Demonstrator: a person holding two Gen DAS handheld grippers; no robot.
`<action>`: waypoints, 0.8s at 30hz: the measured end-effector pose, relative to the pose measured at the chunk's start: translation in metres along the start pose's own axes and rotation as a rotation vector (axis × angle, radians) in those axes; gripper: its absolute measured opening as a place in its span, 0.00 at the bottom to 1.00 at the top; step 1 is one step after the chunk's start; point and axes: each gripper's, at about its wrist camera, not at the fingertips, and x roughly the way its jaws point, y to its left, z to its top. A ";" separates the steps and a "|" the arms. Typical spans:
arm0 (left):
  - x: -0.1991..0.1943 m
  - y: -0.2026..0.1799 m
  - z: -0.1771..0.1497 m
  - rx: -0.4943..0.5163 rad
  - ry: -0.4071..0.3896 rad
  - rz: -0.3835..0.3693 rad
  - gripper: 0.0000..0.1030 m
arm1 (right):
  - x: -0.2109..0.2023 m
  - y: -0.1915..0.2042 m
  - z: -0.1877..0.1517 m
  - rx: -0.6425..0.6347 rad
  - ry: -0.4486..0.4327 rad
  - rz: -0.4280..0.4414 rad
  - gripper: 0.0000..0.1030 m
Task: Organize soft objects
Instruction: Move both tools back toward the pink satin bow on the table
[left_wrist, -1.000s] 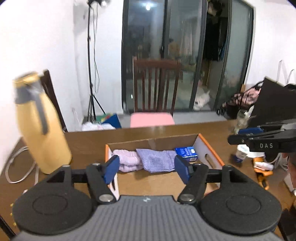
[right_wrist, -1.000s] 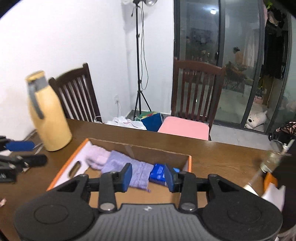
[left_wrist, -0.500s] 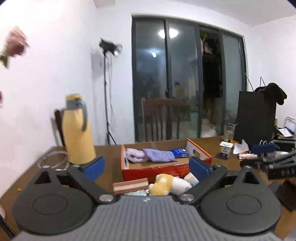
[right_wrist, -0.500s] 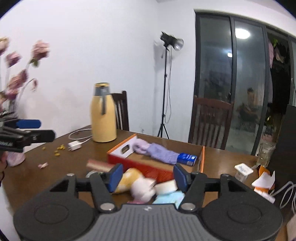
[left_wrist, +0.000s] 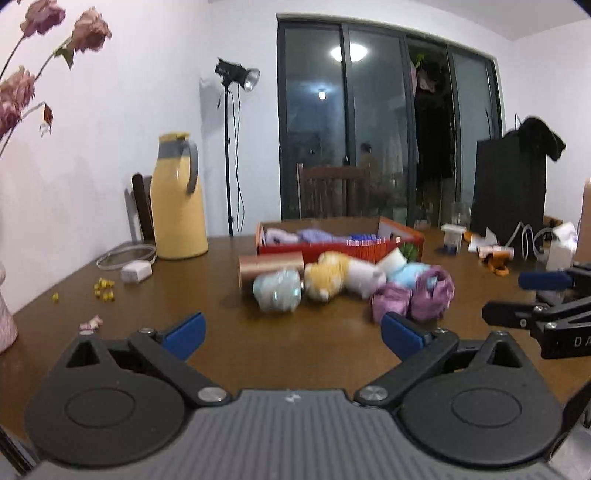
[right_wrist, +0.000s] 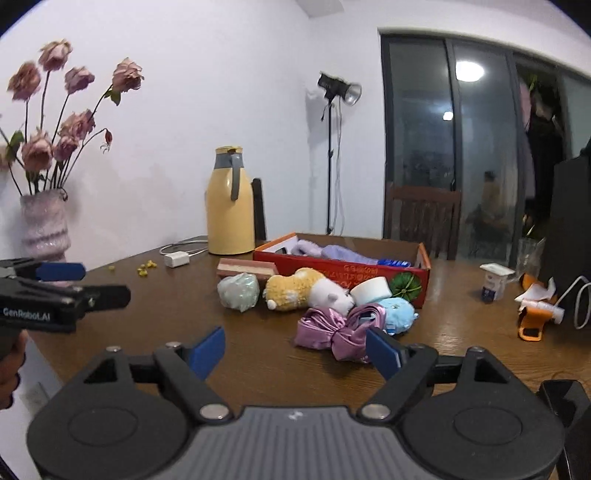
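A red cardboard box (right_wrist: 343, 267) (left_wrist: 340, 245) holds lilac cloths (right_wrist: 328, 251) and a blue packet (right_wrist: 394, 262). In front of it lies a pile: a yellow-and-white plush (right_wrist: 306, 290) (left_wrist: 338, 277), a pale green ball (right_wrist: 238, 291) (left_wrist: 277, 291), a blue plush (right_wrist: 397, 312), a white sponge (right_wrist: 371, 290), a pink-brown block (right_wrist: 245, 267) and a purple satin bow (right_wrist: 340, 328) (left_wrist: 413, 299). My left gripper (left_wrist: 291, 330) is open and empty, short of the pile. My right gripper (right_wrist: 295, 349) is open and empty, just before the bow.
A yellow thermos (right_wrist: 229, 203) (left_wrist: 179, 197) stands back left beside a white charger and cable (right_wrist: 177, 258). A vase of pink flowers (right_wrist: 44, 225) stands far left. A small carton (right_wrist: 495, 282), orange items (right_wrist: 532, 321) and a black bag (left_wrist: 509, 188) are on the right.
Both grippers have pulled back from over the box and dropped low to the table. The pile of soft things in front of the box has come into view. Both jaws stand wider open.
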 end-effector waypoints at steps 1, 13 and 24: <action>0.000 0.000 -0.002 -0.005 0.002 0.001 1.00 | 0.001 0.002 -0.003 -0.011 0.007 -0.009 0.81; 0.036 -0.003 -0.006 -0.027 0.052 -0.029 1.00 | 0.025 -0.010 -0.017 0.035 0.101 -0.035 0.80; 0.179 -0.049 0.026 -0.024 0.157 -0.260 0.78 | 0.121 -0.082 0.000 0.262 0.163 -0.099 0.49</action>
